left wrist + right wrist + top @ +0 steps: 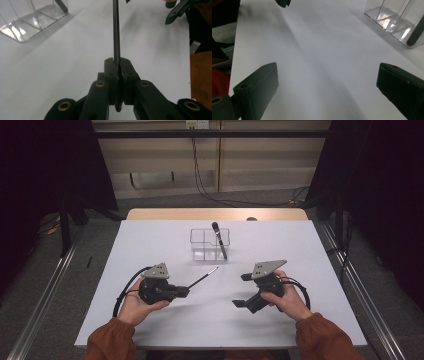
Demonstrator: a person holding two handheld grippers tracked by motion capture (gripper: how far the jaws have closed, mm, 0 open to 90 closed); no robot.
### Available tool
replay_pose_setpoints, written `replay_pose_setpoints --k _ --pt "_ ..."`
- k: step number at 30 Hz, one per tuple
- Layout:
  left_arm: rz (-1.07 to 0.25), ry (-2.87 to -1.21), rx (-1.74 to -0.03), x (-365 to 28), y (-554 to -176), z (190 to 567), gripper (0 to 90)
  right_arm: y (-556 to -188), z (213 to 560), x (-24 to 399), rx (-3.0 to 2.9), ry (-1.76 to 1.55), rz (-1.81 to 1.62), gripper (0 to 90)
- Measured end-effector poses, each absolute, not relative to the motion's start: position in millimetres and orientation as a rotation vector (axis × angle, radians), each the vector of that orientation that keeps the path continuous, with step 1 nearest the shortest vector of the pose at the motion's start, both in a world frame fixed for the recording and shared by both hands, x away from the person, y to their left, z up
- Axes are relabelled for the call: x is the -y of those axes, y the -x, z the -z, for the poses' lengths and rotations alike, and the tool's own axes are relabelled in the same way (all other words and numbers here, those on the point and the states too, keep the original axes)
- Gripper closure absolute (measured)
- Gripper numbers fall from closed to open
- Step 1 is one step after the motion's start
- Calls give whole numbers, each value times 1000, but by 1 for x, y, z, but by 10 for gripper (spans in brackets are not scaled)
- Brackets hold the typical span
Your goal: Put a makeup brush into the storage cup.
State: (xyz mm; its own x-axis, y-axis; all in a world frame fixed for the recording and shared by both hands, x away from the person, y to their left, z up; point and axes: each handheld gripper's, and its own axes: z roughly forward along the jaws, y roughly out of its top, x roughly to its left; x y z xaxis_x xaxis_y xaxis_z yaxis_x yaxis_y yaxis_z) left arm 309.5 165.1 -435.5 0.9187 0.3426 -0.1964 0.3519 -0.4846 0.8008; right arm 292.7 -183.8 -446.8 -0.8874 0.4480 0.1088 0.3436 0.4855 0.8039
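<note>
Jaws of the left hand-held gripper are clamping the end of a thin black rod, which is pointing over the table toward its far edge. Across from it, near the table's right side, the right hand-held gripper is hanging wide apart with nothing between its jaws. Farther out, a clear organizer is standing near the far edge, with a black pen leaning in it.
</note>
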Motion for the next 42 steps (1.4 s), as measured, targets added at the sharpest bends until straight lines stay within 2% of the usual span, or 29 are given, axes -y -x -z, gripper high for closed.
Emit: replay_pose_setpoints --k 8,15,24,33,42 --pt "-14 -2054 -463 -160 -305 434 856 -288 449 179 -2477 -707 -1488 34" --pt "-61 -1974 -501 -161 -303 432 855 -287 450 175 -2422 -709 -1555 43" --pt "-55 -1909 -481 -160 -303 431 854 -287 445 173 -2358 -707 -1648 71" --pt "-72 -1844 -466 -153 -305 420 854 -295 428 164 -2344 -711 -1696 80" --pt "-66 -1861 -424 -144 -298 427 854 -296 426 153 -2328 -690 -1828 85"
